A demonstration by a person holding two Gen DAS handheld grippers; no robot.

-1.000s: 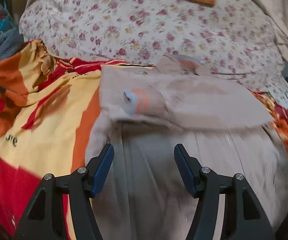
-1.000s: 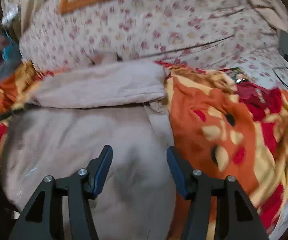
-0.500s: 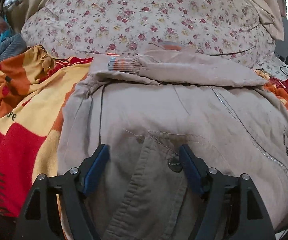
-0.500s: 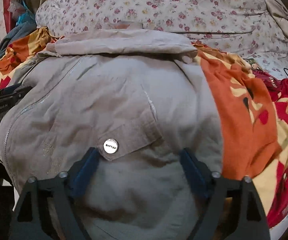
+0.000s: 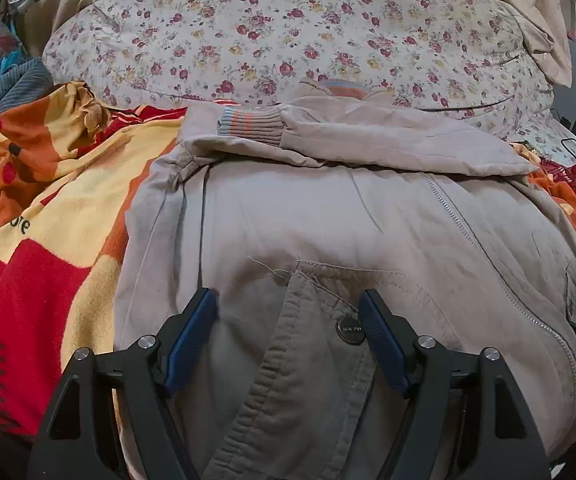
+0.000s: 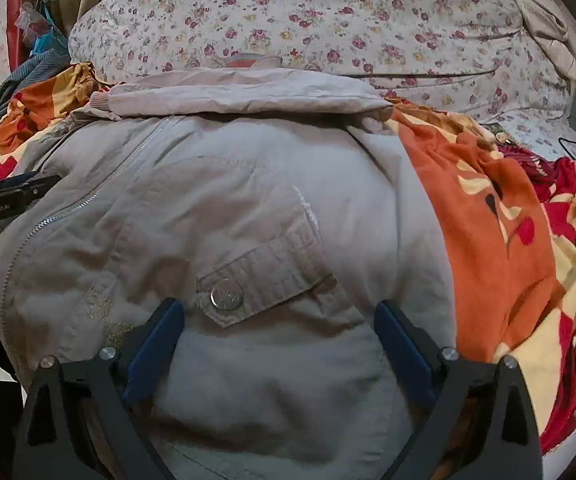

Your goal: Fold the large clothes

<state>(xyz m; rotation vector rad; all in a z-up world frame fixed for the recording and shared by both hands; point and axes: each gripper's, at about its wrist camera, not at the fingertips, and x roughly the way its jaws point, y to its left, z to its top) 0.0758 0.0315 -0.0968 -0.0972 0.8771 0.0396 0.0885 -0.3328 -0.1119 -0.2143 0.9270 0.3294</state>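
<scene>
A second ago both my grippers were up over the middle of the jacket [image 5: 328, 220], the pictures blurred with motion; now I have pulled them back to its near hem, so each view fills with a chest-pocket flap and its snap. To me that means the sleeve stage is done and I am lining up to take the bottom edge for the fold upward. The sleeves [image 5: 368, 140] are already laid across the chest, in the upper middle of both frames, with a ribbed cuff [image 5: 249, 124] at upper left in the left view. My left gripper [image 5: 288, 344] is spread wide, holding nothing, its blue fingers [image 5: 189, 336] either side of the pocket snap [image 5: 350, 330] low in the frame. My right gripper [image 6: 279, 340] is likewise spread and empty, straddling the other snap [image 6: 227, 294] at lower centre. The jacket lies front-up on the bed, on an orange and red blanket [image 5: 47, 220], with a floral quilt [image 5: 288, 40] behind it at the top of the frame. Its long axis runs from bottom to top of the frame, hem nearest me, collar pointing away toward the quilt; the zip [image 5: 468, 232] slants to the right in the left view. Whether my fingers touch the cloth I cannot tell.
</scene>
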